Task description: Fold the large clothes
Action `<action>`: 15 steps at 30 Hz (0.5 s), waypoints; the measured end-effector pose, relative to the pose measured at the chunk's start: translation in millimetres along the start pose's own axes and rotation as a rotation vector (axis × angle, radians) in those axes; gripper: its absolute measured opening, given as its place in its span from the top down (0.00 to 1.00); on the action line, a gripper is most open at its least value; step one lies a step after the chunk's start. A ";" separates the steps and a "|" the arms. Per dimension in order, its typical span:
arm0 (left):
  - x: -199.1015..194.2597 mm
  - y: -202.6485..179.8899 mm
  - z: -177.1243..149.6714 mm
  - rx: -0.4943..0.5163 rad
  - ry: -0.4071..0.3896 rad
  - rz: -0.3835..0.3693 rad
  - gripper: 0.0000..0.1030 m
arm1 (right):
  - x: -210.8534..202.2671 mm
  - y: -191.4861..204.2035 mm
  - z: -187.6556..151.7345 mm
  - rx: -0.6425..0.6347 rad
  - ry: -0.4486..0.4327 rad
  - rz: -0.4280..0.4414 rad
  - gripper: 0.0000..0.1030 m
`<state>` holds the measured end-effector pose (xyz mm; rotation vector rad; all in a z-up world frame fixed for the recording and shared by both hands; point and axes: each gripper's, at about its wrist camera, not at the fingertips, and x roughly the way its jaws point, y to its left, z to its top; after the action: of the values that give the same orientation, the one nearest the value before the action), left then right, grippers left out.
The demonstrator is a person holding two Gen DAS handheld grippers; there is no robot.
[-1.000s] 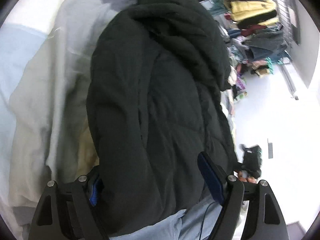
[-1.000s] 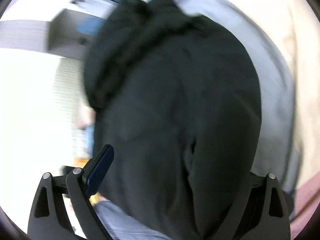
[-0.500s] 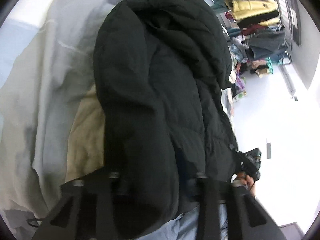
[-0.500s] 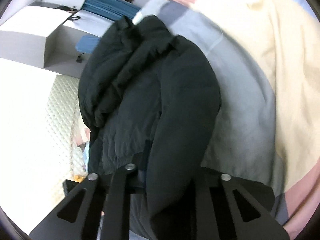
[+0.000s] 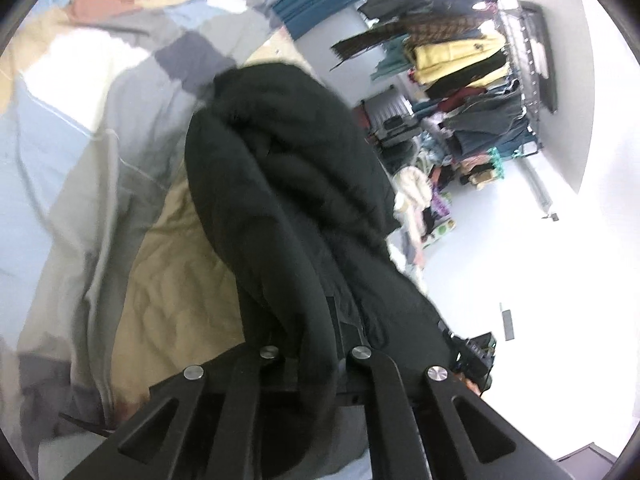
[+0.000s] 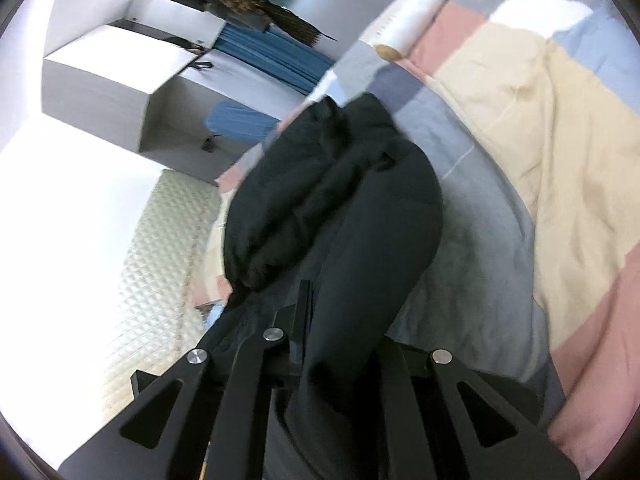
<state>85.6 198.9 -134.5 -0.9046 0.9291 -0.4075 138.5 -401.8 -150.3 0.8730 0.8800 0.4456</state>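
A large black padded jacket hangs bunched over a bed covered by a patchwork quilt. My left gripper is shut on a thick fold of the jacket's near edge. In the right wrist view the same jacket stretches away from me, and my right gripper is shut on another fold of its near edge. The fabric covers both pairs of fingertips. The jacket's far end rests on the quilt.
A clothes rack full of garments stands by the wall, with a heap of clothes on the white floor below it. A white cabinet and blue curtain stand beyond the bed. A quilted headboard is at left.
Both grippers went from open around the jacket to shut on its near edge, then lifted and pulled it back, so more quilt and room shows beyond it.
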 end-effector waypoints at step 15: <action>-130.4 -65.4 -69.5 0.080 -0.062 -0.011 0.96 | -134.7 32.4 -59.9 -0.111 0.038 0.090 0.93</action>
<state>-40.4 212.2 -34.3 -0.8452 0.8454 -0.4205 11.8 -443.3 -79.7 0.8071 0.8446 0.5855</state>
